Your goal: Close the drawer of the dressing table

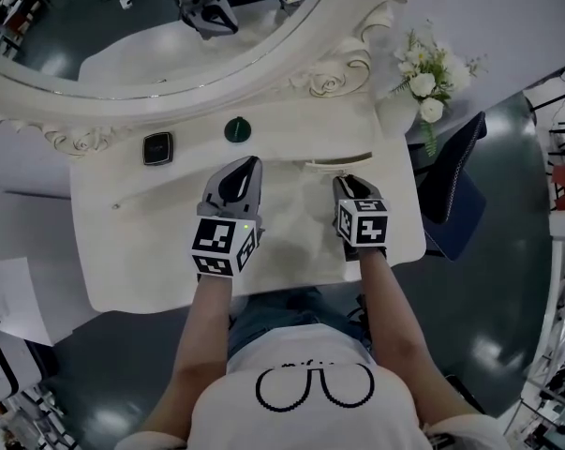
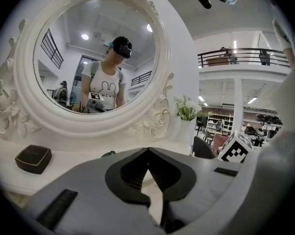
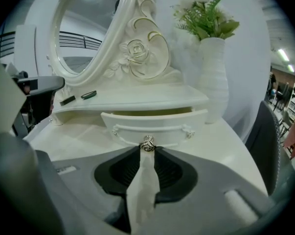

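The drawer (image 3: 152, 124) (barely ajar) has its inside hidden from view.

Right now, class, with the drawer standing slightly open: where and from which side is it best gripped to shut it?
Grip the small round knob at the middle of the drawer front, coming straight on from the front. It alone juts out, and the rest of the front looks too flat to pinch. The right gripper is shut on it.

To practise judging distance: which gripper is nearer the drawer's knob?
Right. The right gripper grips the knob on the drawer front; the left gripper hangs over the tabletop to its left.
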